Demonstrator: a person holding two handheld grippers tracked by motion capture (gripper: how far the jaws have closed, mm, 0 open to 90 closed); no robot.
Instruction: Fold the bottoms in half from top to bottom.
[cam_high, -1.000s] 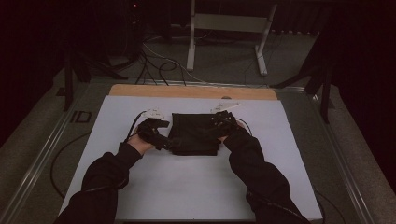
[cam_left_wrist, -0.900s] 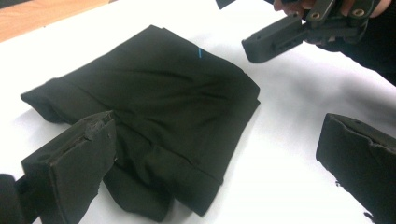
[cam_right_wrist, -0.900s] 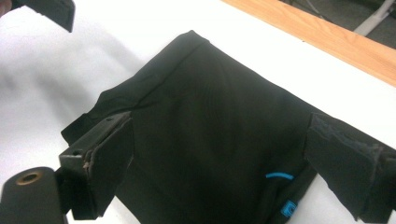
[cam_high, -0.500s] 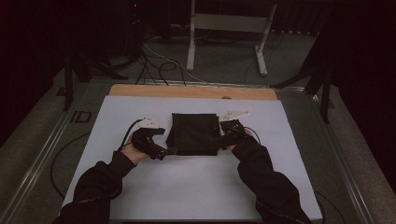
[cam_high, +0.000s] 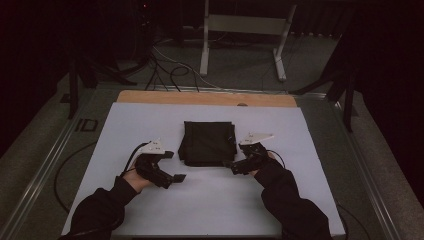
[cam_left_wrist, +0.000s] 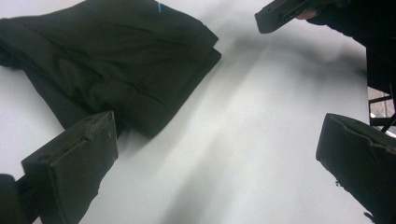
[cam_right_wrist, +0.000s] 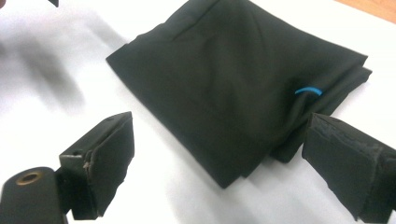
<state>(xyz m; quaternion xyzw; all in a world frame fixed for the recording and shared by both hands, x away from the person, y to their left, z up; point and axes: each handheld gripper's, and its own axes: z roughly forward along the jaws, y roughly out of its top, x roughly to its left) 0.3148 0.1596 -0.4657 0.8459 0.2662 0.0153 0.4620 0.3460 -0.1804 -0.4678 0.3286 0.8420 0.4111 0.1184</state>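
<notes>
High view: folded black cloth (cam_high: 207, 143) lies on white table (cam_high: 310, 150) between left hand-held gripper (cam_high: 172, 167) and right hand-held gripper (cam_high: 231, 156), both wide.

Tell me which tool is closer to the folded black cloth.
The right tool, at the folded black cloth's near right corner. The left tool sits off its left edge with white mat between.
</notes>
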